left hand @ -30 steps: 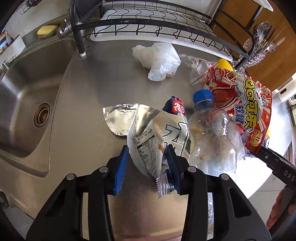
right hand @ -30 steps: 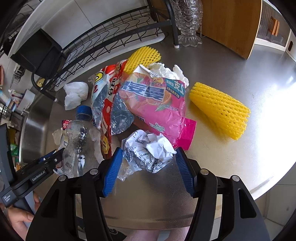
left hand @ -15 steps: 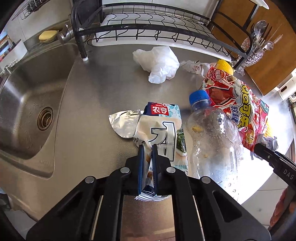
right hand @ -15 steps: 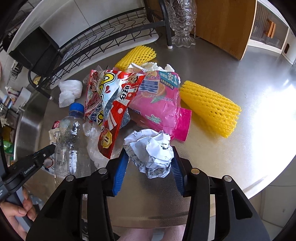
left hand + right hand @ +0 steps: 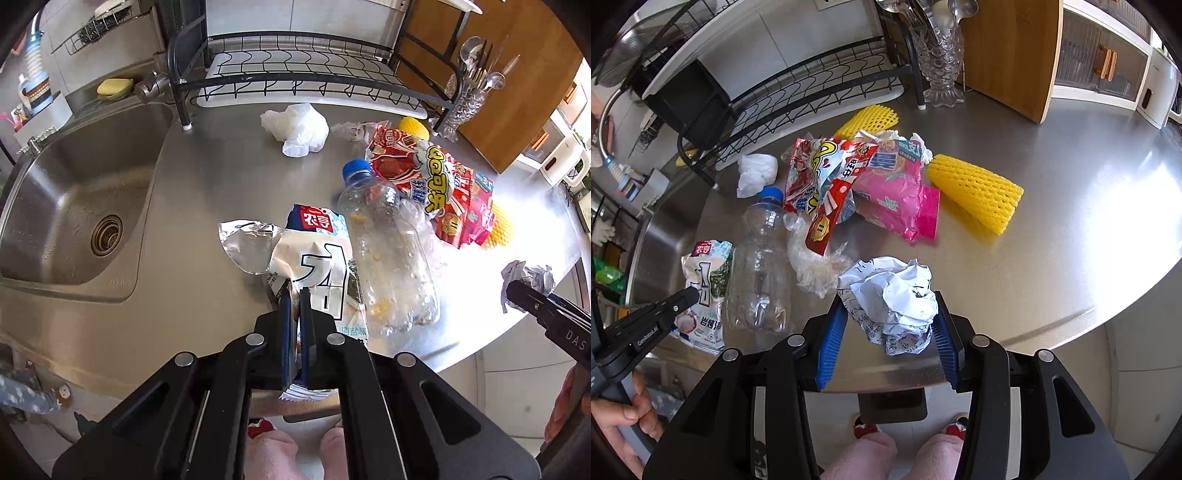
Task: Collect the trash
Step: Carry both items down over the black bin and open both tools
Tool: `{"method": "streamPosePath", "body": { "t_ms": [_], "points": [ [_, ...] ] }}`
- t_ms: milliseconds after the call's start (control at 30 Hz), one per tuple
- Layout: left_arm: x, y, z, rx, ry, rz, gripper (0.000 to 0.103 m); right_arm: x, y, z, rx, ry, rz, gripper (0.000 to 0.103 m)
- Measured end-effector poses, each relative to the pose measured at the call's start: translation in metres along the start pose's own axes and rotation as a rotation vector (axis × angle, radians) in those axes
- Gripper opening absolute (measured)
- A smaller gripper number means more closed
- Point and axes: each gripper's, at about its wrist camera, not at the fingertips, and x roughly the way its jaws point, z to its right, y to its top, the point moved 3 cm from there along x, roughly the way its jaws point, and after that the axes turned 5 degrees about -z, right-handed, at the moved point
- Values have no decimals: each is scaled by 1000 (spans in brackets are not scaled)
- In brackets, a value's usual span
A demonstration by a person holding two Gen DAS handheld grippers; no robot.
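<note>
- Kitchen steel fills the left wrist view: the counter [image 5: 207,192] runs from the sink [image 5: 74,206] on the left to a dish rack [image 5: 295,62] at the far edge, with trash scattered across the middle and right.
- Left hand-held gripper [image 5: 294,295] is clamped on the near edge of the white snack bag [image 5: 314,266], blue pads pinching the thin foil flat; I'd say an edge grip suits a limp bag.
- Just right of that bag, touching it, lies the empty bottle [image 5: 388,254], and a red snack wrapper [image 5: 432,181] sits beyond.
- Compared with a second ago, those jaws were wide apart around the bag; now they're nearly together on it.
- Over to the right wrist view: same counter [image 5: 1089,206], with a yellow foam net [image 5: 975,192] and a pink wrapper [image 5: 901,192] farther out.
- Right hand-held gripper [image 5: 888,314] is squeezing the crumpled paper ball [image 5: 890,295], pads pressed on both sides, at the near counter edge.
- A second earlier the pads stood clear of the paper; they've closed in, and the ball looks slightly lifted, though I can't be sure.
</note>
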Motion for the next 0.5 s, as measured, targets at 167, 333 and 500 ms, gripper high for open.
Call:
{"method": "streamPosePath", "body": {
  "t_ms": [167,333,500],
  "points": [
    [-30,-29,10,3,-1,35,3,-17,-30,-9,-43,16,5,46],
    [-53,-71,23,11,-27,61,3,-39,-65,-13,-88,48,17,46],
    [-48,-130,38,67,-42,34,3,-48,-112,-8,-125,54,-5,46]
  ]
}}
